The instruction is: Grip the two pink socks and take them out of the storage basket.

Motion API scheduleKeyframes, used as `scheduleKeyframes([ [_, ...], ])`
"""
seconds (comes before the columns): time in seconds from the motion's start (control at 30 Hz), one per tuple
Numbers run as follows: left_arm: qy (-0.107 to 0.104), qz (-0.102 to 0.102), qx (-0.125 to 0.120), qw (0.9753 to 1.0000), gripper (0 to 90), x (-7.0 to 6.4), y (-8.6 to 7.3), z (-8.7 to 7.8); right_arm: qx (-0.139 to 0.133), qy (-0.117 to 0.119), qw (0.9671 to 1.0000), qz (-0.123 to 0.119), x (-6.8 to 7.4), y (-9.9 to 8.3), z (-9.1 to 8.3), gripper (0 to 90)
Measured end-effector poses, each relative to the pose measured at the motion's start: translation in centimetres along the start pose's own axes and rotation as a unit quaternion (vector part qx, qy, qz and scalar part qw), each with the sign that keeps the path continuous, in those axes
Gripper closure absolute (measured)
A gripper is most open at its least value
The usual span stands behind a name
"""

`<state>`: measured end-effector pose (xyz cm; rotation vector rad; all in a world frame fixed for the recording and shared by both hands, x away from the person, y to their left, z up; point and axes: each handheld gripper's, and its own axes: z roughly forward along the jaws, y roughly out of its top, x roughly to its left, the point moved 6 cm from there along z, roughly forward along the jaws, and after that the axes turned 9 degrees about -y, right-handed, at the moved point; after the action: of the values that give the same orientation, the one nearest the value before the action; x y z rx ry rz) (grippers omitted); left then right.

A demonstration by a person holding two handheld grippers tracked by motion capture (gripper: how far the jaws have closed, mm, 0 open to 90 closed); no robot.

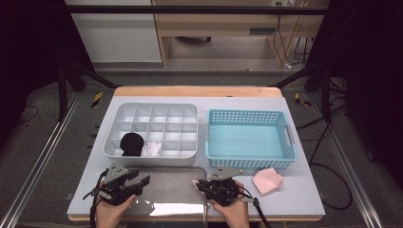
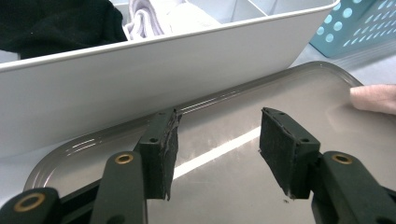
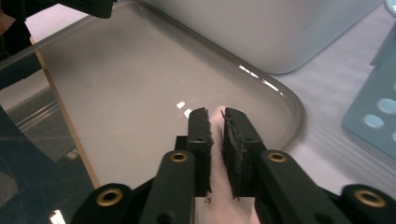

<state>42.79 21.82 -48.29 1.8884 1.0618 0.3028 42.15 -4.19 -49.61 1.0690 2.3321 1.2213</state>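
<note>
My right gripper is shut on a small pale pink cloth, held just above the right end of a shiny metal tray. My left gripper hangs open over the tray's left part, nothing between its jaws. The pink cloth's tip shows at the right in the left gripper view. Another folded pink cloth lies on the table to the right of my right hand.
Behind the tray stands a white compartment box holding a black rolled item and a white cloth. An empty light-blue basket sits to its right. The table's front edge is close behind both hands.
</note>
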Motion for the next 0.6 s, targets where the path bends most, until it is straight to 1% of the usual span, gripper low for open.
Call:
scheduleKeyframes([
  [0.1, -0.002, -0.003, 0.001, 1.0, 46.0, -0.1, 0.0, 0.0, -0.016, 0.004, 0.9998, 0.008, -0.2, 0.5, -0.6, 72.9],
  [0.13, -0.003, -0.005, -0.001, 1.0, 46.0, -0.1, 0.1, 0.1, -0.023, 0.0, 0.9997, 0.011, -0.4, 0.7, -0.9, 70.5],
  [0.23, -0.007, -0.006, -0.002, 1.0, 46.0, -0.5, 0.3, 0.1, -0.043, -0.012, 0.9989, 0.015, -1.3, 1.3, -2.0, 70.2],
  [0.33, -0.015, -0.002, -0.004, 0.9999, 46.0, -1.2, 0.8, 0.0, -0.052, -0.033, 0.9978, 0.027, -3.0, 1.3, -3.2, 70.6],
  [0.43, -0.025, 0.003, -0.004, 0.9997, 46.5, -2.3, 1.4, 0.0, -0.046, -0.058, 0.9966, 0.035, -4.7, 0.7, -4.2, 70.9],
  [0.5, -0.034, 0.012, 0.0, 0.9994, 46.7, -3.2, 1.9, 0.1, -0.04, -0.066, 0.9961, 0.044, -5.6, -0.1, -4.8, 70.9],
  [0.6, -0.047, 0.021, 0.008, 0.9986, 47.8, -4.8, 2.4, 0.7, -0.024, -0.077, 0.9954, 0.052, -6.6, -1.6, -5.2, 71.3],
])
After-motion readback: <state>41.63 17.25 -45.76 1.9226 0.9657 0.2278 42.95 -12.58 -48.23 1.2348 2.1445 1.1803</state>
